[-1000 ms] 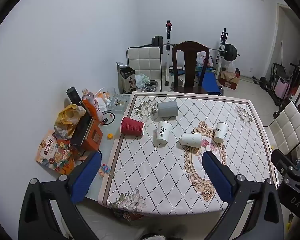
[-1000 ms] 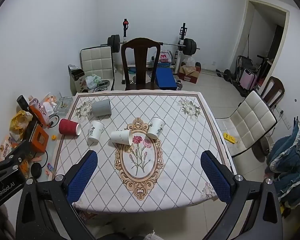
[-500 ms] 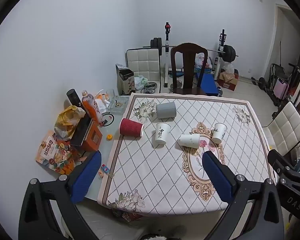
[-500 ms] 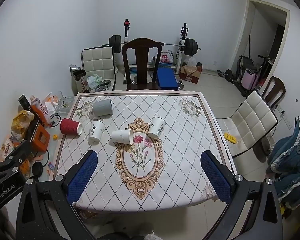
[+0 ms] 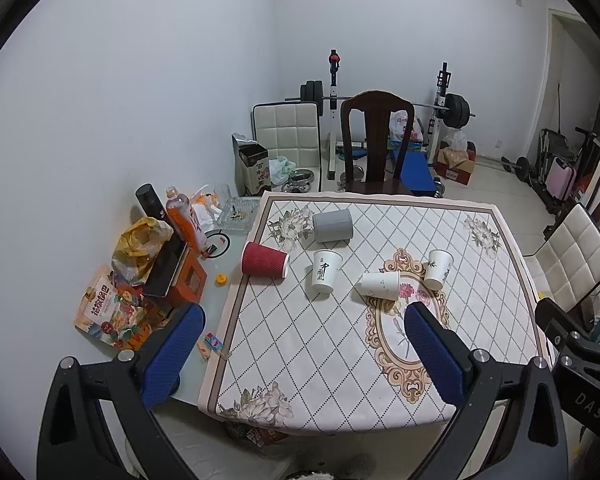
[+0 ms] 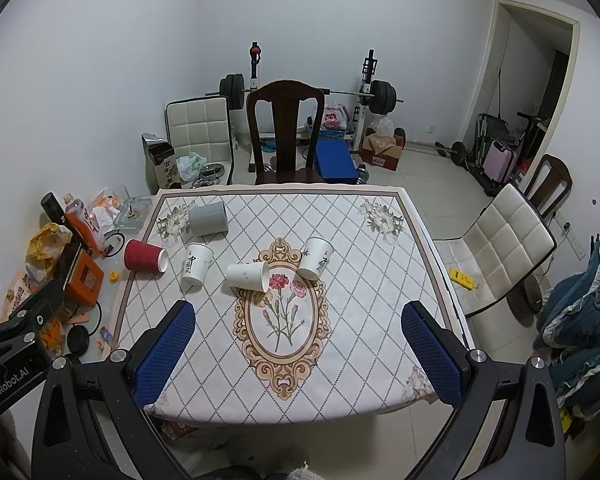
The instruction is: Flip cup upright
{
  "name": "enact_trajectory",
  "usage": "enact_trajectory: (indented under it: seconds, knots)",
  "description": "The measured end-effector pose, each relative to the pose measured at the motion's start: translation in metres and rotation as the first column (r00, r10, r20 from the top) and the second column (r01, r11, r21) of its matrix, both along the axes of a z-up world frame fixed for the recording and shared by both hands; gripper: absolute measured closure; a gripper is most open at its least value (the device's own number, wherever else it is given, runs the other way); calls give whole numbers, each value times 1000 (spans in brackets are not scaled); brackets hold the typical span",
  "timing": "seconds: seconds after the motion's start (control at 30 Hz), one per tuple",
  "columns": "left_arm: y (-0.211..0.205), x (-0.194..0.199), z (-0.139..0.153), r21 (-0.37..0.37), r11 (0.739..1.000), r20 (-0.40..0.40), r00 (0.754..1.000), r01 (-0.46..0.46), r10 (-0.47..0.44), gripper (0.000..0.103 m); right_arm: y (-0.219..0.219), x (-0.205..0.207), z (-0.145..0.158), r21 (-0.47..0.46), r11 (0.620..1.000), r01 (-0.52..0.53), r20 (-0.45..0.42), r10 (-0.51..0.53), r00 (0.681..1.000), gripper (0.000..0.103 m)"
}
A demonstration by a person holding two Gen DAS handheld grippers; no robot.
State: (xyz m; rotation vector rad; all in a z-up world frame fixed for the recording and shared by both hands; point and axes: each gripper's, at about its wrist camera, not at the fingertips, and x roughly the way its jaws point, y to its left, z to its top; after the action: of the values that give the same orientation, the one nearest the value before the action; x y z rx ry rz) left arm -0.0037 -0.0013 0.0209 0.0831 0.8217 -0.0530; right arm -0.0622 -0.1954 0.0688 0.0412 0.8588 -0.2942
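Tipped cups are lying on the patterned desk [image 6: 380, 280], both claws hanging back with nothing in them.

A white paper cup [image 6: 247, 277] [image 5: 380, 285] is lying on its side at the top edge of the floral oval, mouth pointing right. Just right of it a second white cup [image 6: 317, 258] is standing mouth-up; to its left a third white cup [image 6: 196, 266] is standing the same way. Further left a red ribbed cup [image 6: 145, 256] is lying on its side at the desk's left border, and behind it a grey cup [image 6: 208, 219] is also lying down. The right claw [image 6: 298, 354] and the left claw [image 5: 304, 356] are both spread wide, well short of the cups.
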Motion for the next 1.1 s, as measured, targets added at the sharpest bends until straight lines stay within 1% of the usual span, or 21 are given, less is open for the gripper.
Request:
enact_trajectory:
  seconds: [0.7, 1.1]
  knots:
    - [2, 1, 9, -3, 1000, 15, 1000, 5, -5, 0, 4, 9, 14, 1, 1000, -3, 16, 3, 1000, 0]
    - [1, -1, 11, -5, 1000, 14, 1000, 7, -7, 0, 4, 6, 14, 0, 1000, -3, 20, 3, 1000, 0]
